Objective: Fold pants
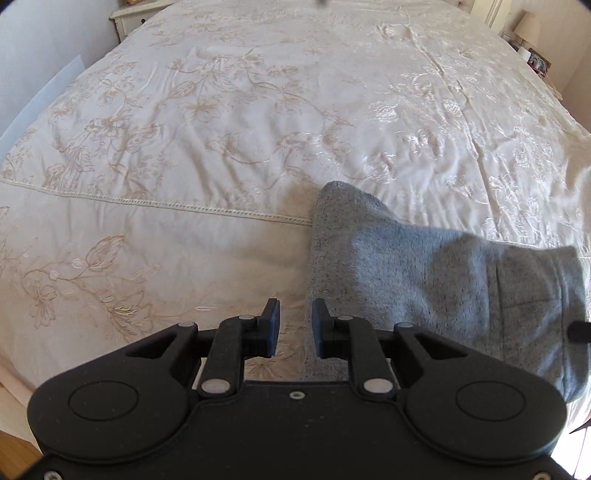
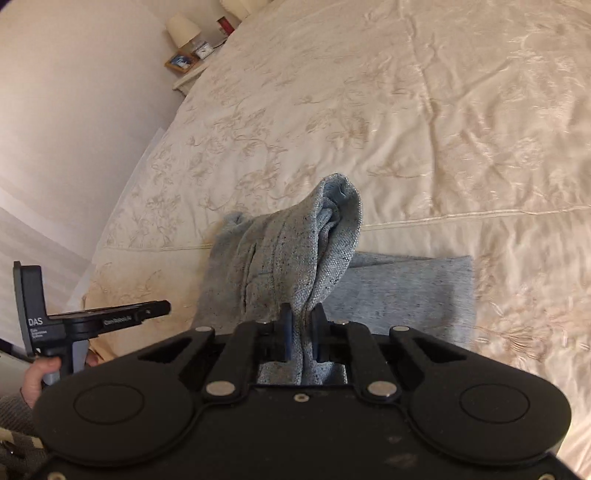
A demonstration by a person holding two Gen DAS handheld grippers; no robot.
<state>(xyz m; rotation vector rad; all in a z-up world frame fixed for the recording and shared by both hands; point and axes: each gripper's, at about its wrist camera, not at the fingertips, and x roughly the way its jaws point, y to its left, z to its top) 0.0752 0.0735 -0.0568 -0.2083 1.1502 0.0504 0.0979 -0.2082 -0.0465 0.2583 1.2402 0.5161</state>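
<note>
Grey pants (image 2: 406, 291) lie on bedspread (image 1: 221, 122) near its front edge, partly folded. Right gripper (image 2: 302, 325) pinches bunched pants fabric, lifting it above flat part. Left gripper (image 1: 295, 325) spread, holding nothing, just beside pants' left edge (image 1: 424, 280). Lamp (image 2: 181, 29) on nightstand by bed's far corner.

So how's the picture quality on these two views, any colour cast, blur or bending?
Left wrist view: cool daylight, the bedspread nearly white, its hem seam bowed by the fisheye, the grey pants slightly soft. Right wrist view: warmer, pinkish cast, the pants sharp where they rise from the right gripper, the bed's edges smeared and curved.
</note>
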